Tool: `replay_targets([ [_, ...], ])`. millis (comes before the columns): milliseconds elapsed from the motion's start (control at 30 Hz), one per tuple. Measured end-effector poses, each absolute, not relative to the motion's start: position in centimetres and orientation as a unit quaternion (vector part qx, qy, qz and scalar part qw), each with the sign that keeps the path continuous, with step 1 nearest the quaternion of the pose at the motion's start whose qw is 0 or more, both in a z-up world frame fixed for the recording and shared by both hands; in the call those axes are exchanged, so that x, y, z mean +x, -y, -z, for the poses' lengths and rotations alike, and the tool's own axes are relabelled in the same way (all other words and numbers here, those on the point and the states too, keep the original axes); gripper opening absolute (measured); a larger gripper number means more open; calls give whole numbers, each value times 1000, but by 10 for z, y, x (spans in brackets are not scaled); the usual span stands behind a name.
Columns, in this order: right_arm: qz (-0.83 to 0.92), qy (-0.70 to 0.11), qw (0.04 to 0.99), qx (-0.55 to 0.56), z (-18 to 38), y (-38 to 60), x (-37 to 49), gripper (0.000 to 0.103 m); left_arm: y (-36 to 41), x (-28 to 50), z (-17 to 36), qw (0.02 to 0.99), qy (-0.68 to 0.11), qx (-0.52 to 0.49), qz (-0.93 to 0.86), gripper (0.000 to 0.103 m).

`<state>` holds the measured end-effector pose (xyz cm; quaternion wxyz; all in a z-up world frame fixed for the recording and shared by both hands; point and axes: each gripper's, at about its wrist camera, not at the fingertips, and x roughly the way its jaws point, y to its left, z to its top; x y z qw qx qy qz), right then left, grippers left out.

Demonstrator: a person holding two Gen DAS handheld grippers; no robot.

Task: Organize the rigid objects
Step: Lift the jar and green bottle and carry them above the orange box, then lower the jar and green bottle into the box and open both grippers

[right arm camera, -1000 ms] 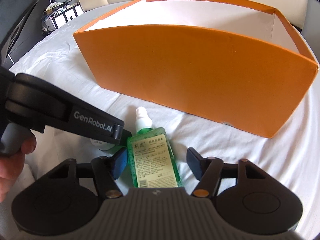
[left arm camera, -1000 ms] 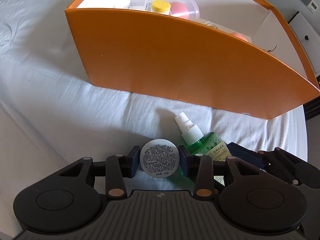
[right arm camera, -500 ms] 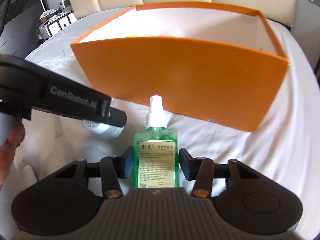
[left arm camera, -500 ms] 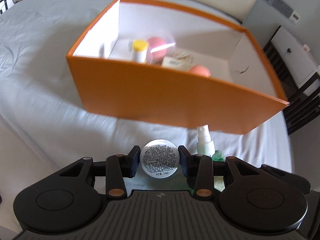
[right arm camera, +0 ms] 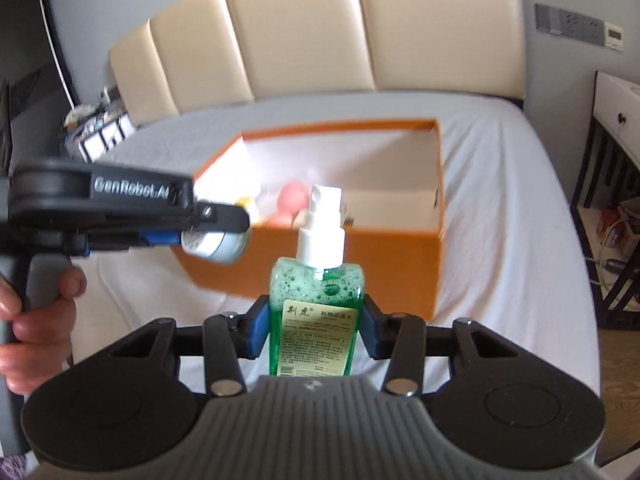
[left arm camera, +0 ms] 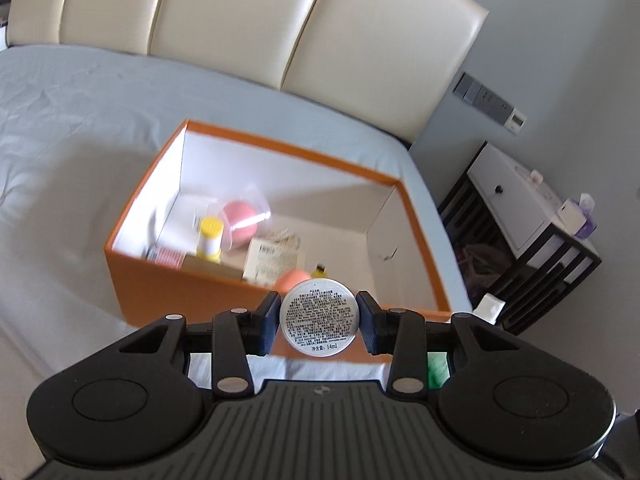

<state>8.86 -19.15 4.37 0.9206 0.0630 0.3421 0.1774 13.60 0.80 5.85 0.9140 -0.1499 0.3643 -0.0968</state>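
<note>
My left gripper [left arm camera: 318, 330] is shut on a small round silver tin [left arm camera: 318, 314], its printed label facing the camera. The tin hangs in the air in front of the near wall of an open orange box [left arm camera: 192, 292]. From the right wrist view, the left gripper [right arm camera: 212, 236] and tin [right arm camera: 218, 248] float left of the box [right arm camera: 400, 264]. My right gripper [right arm camera: 316, 330] is shut on a green spray bottle [right arm camera: 316, 292] with a white pump, held upright above the bed. The box holds a yellow-capped bottle [left arm camera: 211, 238], a pink ball [left arm camera: 240, 220] and a small carton [left arm camera: 272, 260].
The box sits on a bed with a pale grey sheet [left arm camera: 60, 140] and a cream padded headboard [left arm camera: 280, 28]. A white and black bedside table [left arm camera: 520, 216] stands to the right. A person's hand [right arm camera: 36, 320] holds the left gripper's handle.
Both grippers have lifted off the sheet, carrying the tin and the bottle, and now look down into the box. The right jaws, open around the bottle a second ago, have closed on it.
</note>
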Motion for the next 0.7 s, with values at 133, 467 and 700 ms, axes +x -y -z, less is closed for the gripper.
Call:
replay_targets([
  [133, -168, -314, 933, 61, -69, 194, 109, 46, 2, 152, -77, 923, -350, -124, 95, 46],
  [467, -132, -329, 935, -21, -80, 171, 198, 46, 30, 236, -85, 933, -340, -82, 90, 46],
  [700, -119, -373, 916, -90, -43, 142, 242, 46, 20, 259, -41, 922, -375, -69, 70, 46],
])
